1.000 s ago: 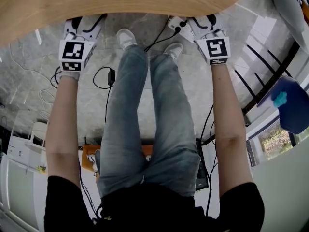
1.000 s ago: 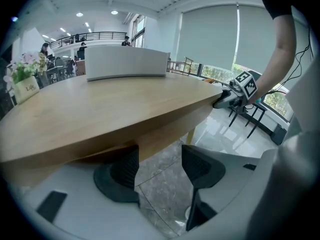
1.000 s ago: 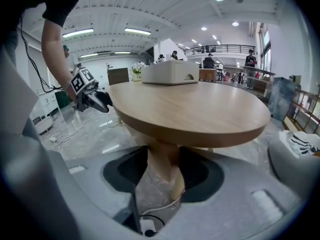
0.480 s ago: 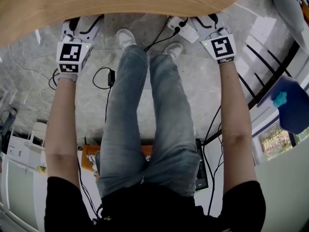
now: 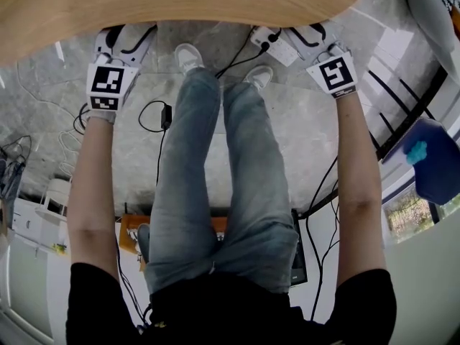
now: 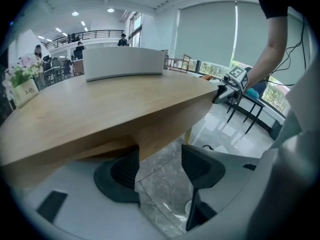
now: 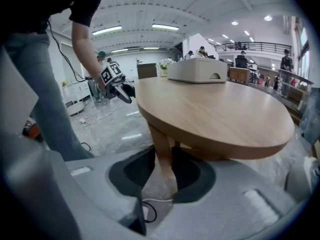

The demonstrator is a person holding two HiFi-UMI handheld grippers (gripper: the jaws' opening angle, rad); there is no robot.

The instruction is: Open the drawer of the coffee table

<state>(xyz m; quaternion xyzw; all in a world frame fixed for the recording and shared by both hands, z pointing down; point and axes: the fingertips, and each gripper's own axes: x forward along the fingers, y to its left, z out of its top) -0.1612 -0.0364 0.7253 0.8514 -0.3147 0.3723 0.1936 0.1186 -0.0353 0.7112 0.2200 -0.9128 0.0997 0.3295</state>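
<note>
I see a white box (image 6: 125,64) at the surface's far edge, a flower pot (image 6: 24,89) at its left edge, and cables (image 5: 164,115) on the floor (image 5: 302,128).

There was one wooden counter (image 5: 180,6). On it, far from the grippers, stood one white box (image 6: 122,61) and one flower planter (image 6: 22,84). There were two grippers: the left gripper (image 6: 161,166) and the right gripper (image 7: 164,170). Each had two fingers (image 6: 122,171), four in all. There were two marker cubes (image 5: 108,85), one per gripper. On the floor (image 5: 287,135) were two white shoes (image 5: 188,54) and one power strip (image 5: 277,45).
</note>
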